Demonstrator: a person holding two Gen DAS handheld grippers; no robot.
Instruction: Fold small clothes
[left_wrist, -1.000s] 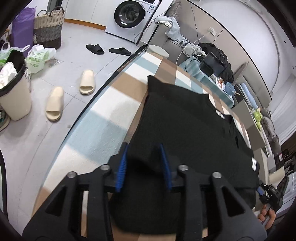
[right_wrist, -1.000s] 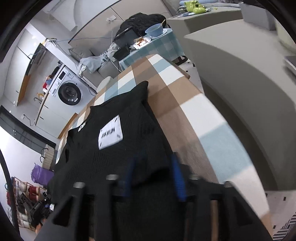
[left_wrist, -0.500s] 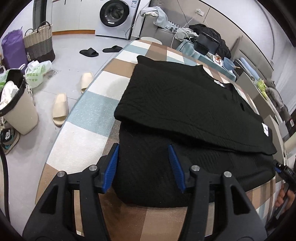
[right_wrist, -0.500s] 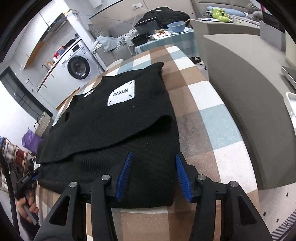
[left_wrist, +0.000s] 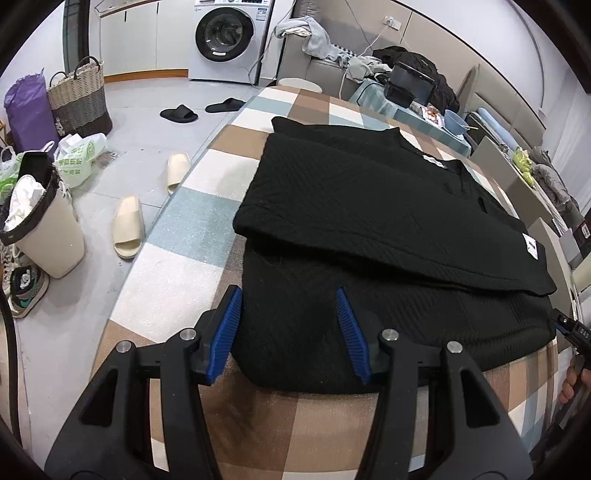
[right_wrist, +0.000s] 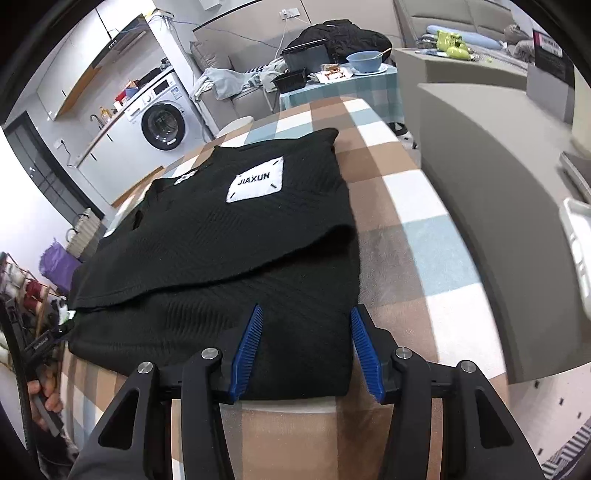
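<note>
Left wrist view. The left gripper (left_wrist: 288, 328) stands about half open with nothing clamped; its jaws have just been opening, and the cloth between them lies flat and free of the pads. The black garment (left_wrist: 369, 206) rests on the checked table (left_wrist: 192, 229), its far half laid back over the near half, so the loose hem sits beyond the fingertips and the doubled fold edge lies just under them. The left blue pad (left_wrist: 225, 332) sits at the garment's left edge; the right pad is over the cloth. Judgement: this fold has been released. To finish it well, check that the upper layer's hem runs parallel to the near fold before regripping, and take the next bite through both layers at the corner, not the top layer alone.

Right wrist view. The right gripper (right_wrist: 306, 347) is likewise about half open and holds nothing; its jaws have just been opening over loose cloth. Relative to the garment's white label (right_wrist: 256, 181), the fingertips sit well nearer the camera, at the garment's right-hand near corner. The upper layer bulges slightly at its right edge; pressing it flat before the next fold would keep the stack square. The other gripper, held in a hand (right_wrist: 44, 398), shows at the garment's opposite near corner.
</note>
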